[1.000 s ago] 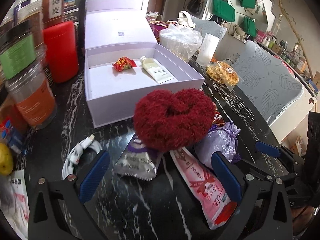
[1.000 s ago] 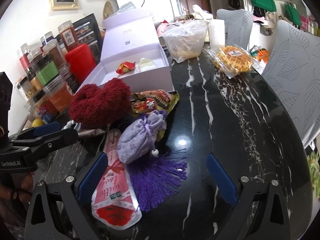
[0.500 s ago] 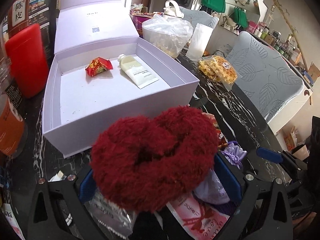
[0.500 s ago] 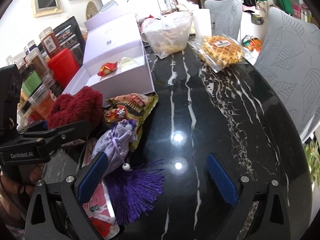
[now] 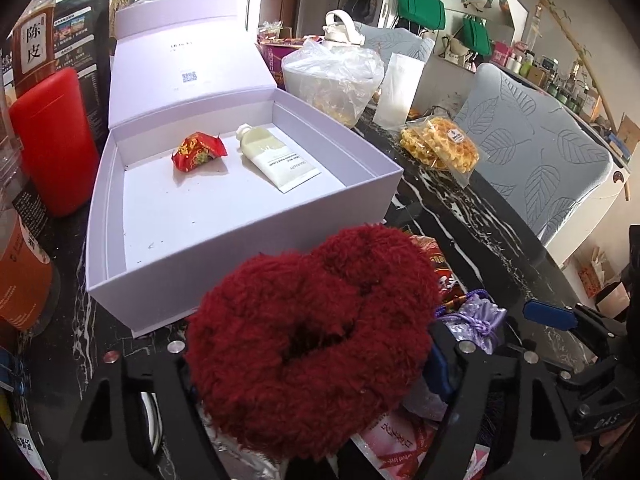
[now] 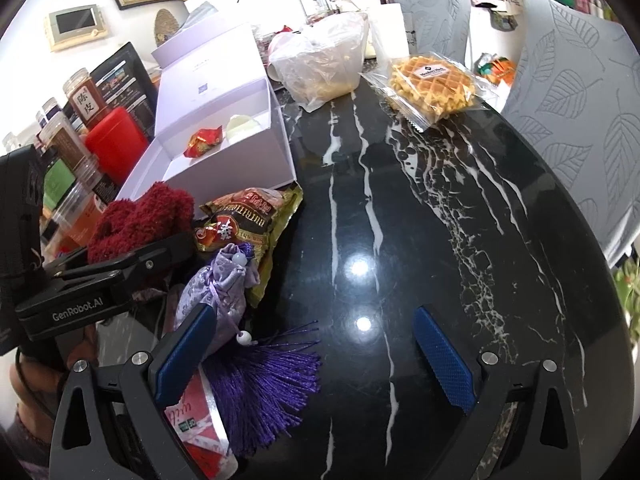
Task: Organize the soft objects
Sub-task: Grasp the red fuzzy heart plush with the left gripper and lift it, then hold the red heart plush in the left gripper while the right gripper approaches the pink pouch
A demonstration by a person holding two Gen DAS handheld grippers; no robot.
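The left gripper point(image 5: 312, 364) is clamped on the red plush heart point(image 5: 316, 340), lobes apparently toward the open box point(image 5: 240, 248). The right gripper point(image 6: 316, 356) gapes above the bench point(image 6: 400, 240).

A: Bright, even room light in both views. Two round glare spots sit on the dark marble table point(image 6: 400, 200), so lamps hang overhead.

B: Shadows?

A: Soft, short ones inside the white box point(image 5: 240, 256), under its near wall.

B: Sharpness?

A: Centres are crisp; the far shelves at right look slightly washed out. Strong fisheye bending, with black corners at every edge.
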